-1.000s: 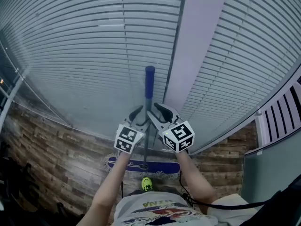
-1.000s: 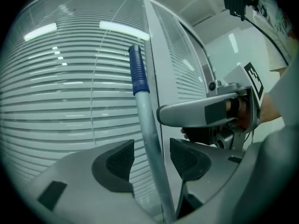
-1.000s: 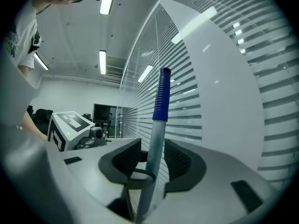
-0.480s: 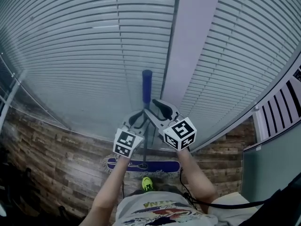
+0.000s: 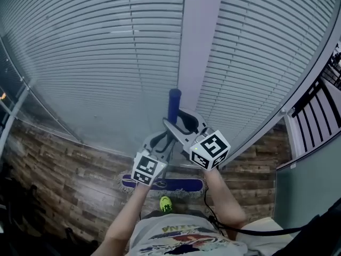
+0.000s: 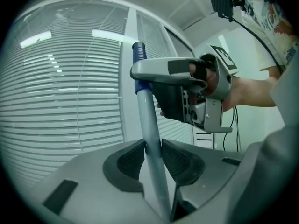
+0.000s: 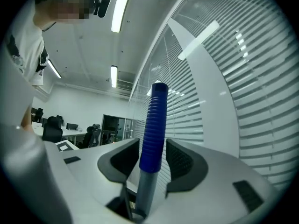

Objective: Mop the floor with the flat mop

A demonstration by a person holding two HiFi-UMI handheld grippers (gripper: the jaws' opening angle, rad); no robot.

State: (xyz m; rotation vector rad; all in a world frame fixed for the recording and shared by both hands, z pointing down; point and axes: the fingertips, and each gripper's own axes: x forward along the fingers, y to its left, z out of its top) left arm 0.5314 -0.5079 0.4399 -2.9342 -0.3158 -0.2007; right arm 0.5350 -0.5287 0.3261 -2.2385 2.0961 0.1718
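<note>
A person stands at a window wall with a flat mop, both hand-held grippers set on its handle [image 5: 169,143], which rises toward 12 o'clock in the head view. The left gripper [image 5: 160,142], the lower of the two, is clamped on the bare grey pole; its jaws have just been closing, and in the left gripper view [image 6: 153,149] both dark pads press against the pole's sides. The right gripper [image 5: 181,120] sits at 1 o'clock from the left one, higher up the handle where the ribbed blue grip [image 5: 174,101] begins. Its jaws have just been opening: in the right gripper view [image 7: 153,154] they stand on either side of the grip's lower end [image 7: 153,134], with a sliver of light showing beside the pad at 3 o'clock, so no firm squeeze is seen. The blue mop head [image 5: 162,184] lies flat on the wood-plank floor [image 5: 69,175] at 6 o'clock from the grippers, its pale fringe spread along both long edges, just beyond a yellow-green shoe [image 5: 165,202]. Closed slatted blinds [image 5: 106,63] and a white pillar [image 5: 200,36] fill the wall ahead
</note>
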